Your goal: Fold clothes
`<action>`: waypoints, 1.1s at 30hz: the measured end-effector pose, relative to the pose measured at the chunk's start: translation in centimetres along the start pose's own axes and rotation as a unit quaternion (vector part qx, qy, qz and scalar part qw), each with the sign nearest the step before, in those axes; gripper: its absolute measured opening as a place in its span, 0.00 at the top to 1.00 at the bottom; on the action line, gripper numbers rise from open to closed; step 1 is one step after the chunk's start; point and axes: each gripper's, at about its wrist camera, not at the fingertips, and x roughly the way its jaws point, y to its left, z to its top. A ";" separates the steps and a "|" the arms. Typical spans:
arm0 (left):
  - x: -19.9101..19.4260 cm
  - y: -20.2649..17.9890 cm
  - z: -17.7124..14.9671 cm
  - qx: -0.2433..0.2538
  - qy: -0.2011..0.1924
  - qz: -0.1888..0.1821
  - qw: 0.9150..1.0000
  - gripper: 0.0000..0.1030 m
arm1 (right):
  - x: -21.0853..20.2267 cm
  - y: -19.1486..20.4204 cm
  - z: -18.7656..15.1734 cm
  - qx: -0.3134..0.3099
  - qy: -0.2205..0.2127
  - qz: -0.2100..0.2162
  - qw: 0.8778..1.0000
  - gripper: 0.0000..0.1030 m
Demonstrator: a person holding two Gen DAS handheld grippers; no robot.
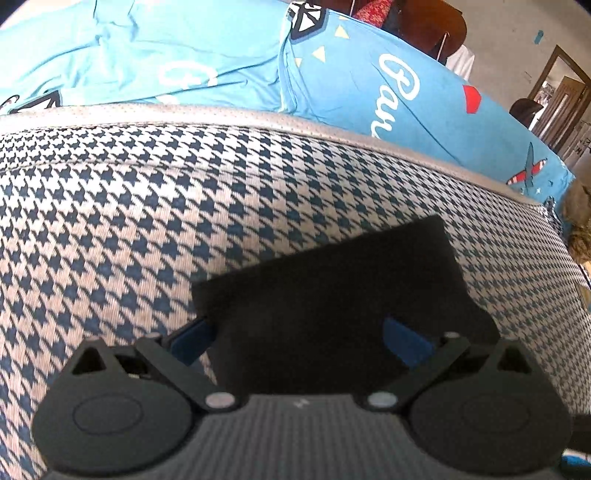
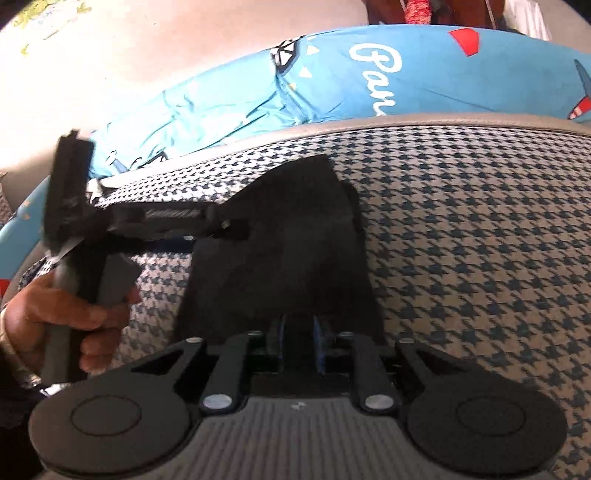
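A black cloth [image 1: 332,295] lies on a houndstooth-patterned fabric [image 1: 184,206]. My left gripper [image 1: 299,339] is open, its blue pads [image 1: 406,341] spread wide with the near edge of the cloth between them. In the right wrist view the same black cloth [image 2: 288,240] spreads ahead of my right gripper [image 2: 300,328], whose blue pads [image 2: 318,334] are drawn close together on the cloth's near edge. The left gripper [image 2: 229,225], held by a hand [image 2: 55,314], reaches the cloth's left side there.
The houndstooth fabric [image 2: 480,240] has a grey border [image 1: 258,118]. Beyond it lies a blue printed sheet [image 1: 424,92], wrinkled on the left. A brown piece of furniture [image 1: 432,26] and a doorway [image 1: 557,96] stand far behind.
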 end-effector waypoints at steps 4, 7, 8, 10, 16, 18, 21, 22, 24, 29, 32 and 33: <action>1.2 0.0 0.2 -0.006 0.010 0.030 0.999 0.00 | 1.3 0.7 -0.4 -0.014 0.036 -0.009 0.999 0.83; 2.1 0.1 0.1 -0.005 0.022 0.039 0.999 0.00 | 2.1 0.8 -0.6 -0.020 0.059 -0.016 0.998 0.81; 2.2 0.0 0.1 -0.001 0.021 0.042 0.999 0.00 | 2.1 0.9 -0.6 -0.022 0.058 -0.017 0.998 0.81; 2.3 -0.4 0.0 0.004 0.021 0.048 0.999 0.00 | 2.2 0.9 -0.5 -0.020 0.059 -0.015 0.998 0.77; 3.0 -1.0 0.0 0.020 0.021 0.062 0.998 0.00 | 2.6 1.1 -0.4 -0.027 0.061 -0.017 0.998 0.76; 2.9 -1.1 -0.1 0.024 0.019 0.064 0.997 0.00 | 2.7 1.1 -0.4 -0.031 0.061 -0.018 0.997 0.76; 2.8 -1.2 -0.3 0.030 0.017 0.067 0.997 0.00 | 2.7 1.0 -0.2 -0.030 0.063 -0.016 0.997 0.75; 2.7 -1.2 -0.3 0.033 0.016 0.069 0.997 0.00 | 2.7 1.0 -0.1 -0.028 0.064 -0.015 0.997 0.75; 2.7 -1.3 -0.5 0.037 0.015 0.071 0.997 0.00 | 2.8 0.9 -0.1 -0.025 0.065 -0.015 0.997 0.75; 2.5 -1.4 -0.6 0.045 0.012 0.075 0.996 0.00 | 2.8 1.2 0.0 -0.027 0.066 -0.018 0.997 0.75; 2.6 -1.4 -0.6 0.045 0.014 0.075 0.996 0.00 | 2.8 1.3 -0.1 -0.030 0.065 -0.020 0.997 0.74; 2.6 -1.4 -0.5 0.046 0.014 0.076 0.996 0.00 | 2.8 1.3 -0.1 -0.032 0.066 -0.021 0.997 0.74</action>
